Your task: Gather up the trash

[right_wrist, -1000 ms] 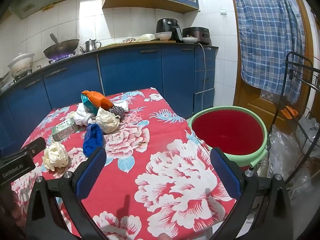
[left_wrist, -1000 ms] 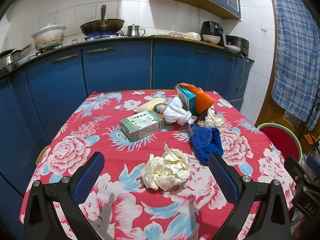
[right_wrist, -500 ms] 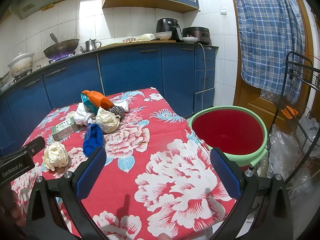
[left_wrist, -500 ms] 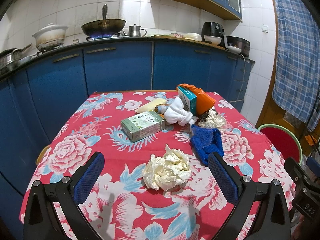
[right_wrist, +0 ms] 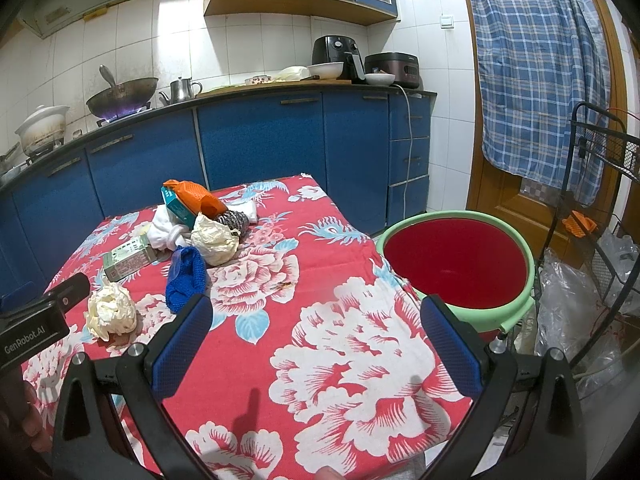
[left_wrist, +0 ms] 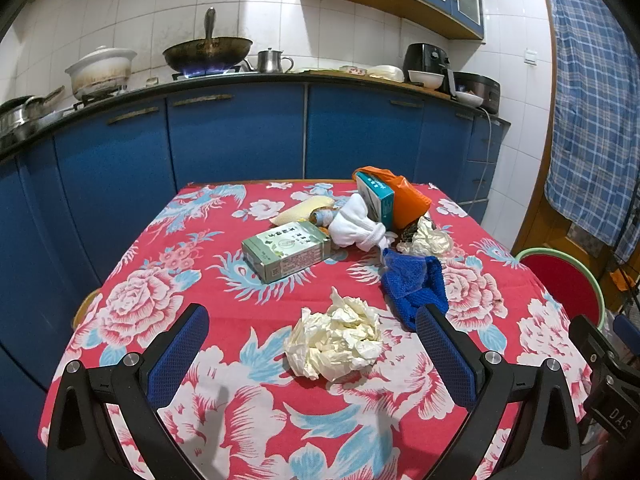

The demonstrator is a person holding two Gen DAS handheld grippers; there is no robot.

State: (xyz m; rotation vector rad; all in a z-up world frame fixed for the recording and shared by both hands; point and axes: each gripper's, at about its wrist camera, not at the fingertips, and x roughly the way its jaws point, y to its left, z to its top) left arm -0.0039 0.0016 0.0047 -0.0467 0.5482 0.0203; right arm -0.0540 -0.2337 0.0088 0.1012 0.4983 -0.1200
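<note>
A crumpled cream paper wad (left_wrist: 336,340) (right_wrist: 111,312) lies on the red floral tablecloth (left_wrist: 132,300), just ahead of my open left gripper (left_wrist: 312,356) and between its blue pads. Behind it are a blue knitted cloth (left_wrist: 414,284) (right_wrist: 185,276), a green box (left_wrist: 286,250) (right_wrist: 128,258), a white cloth (left_wrist: 358,226), a second paper wad (left_wrist: 430,240) (right_wrist: 214,238), a teal box (left_wrist: 376,196) and an orange bag (left_wrist: 408,200) (right_wrist: 196,196). My right gripper (right_wrist: 316,348) hovers open over bare tablecloth (right_wrist: 340,352). A red bin with a green rim (right_wrist: 458,268) (left_wrist: 560,280) stands by the table's right side.
Blue cabinets (left_wrist: 240,132) run behind the table, with a wok (left_wrist: 208,52) over a lit burner and a pot (left_wrist: 102,70) on the counter. A black wire rack (right_wrist: 600,200) and clear plastic bags (right_wrist: 576,320) stand right of the bin. A plaid cloth (right_wrist: 532,72) hangs on the door.
The left wrist view has shifted very slightly; the objects sit a touch further right. Nothing was grasped or moved.
</note>
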